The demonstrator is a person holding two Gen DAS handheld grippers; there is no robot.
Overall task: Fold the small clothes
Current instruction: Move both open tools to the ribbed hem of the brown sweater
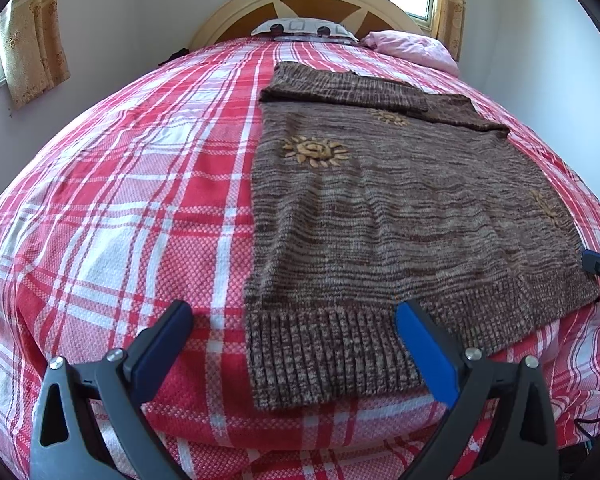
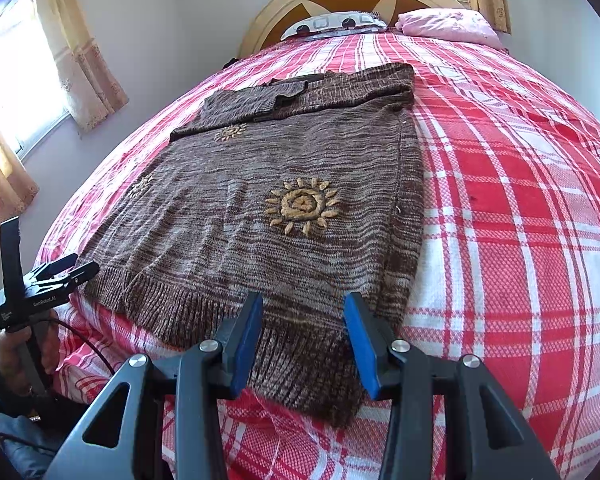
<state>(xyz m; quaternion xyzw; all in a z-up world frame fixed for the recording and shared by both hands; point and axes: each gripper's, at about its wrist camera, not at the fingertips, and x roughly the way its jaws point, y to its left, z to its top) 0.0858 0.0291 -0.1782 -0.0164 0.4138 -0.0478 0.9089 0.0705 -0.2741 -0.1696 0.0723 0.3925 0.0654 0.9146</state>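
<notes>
Low in frame, the left claw (image 1: 294,316) gaped wide over the sweater (image 1: 400,208) hem, gripping nothing. The right claw (image 2: 302,308) stood half-open, empty, above the hem. The left tool's body read "GenRobot.AI".

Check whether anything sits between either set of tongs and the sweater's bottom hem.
Nothing visible does. The left tongs stand open just above the near-left corner of the brown sweater, and the right tongs are open over its near-right hem corner. Only the plaid bedspread lies around it.
</notes>
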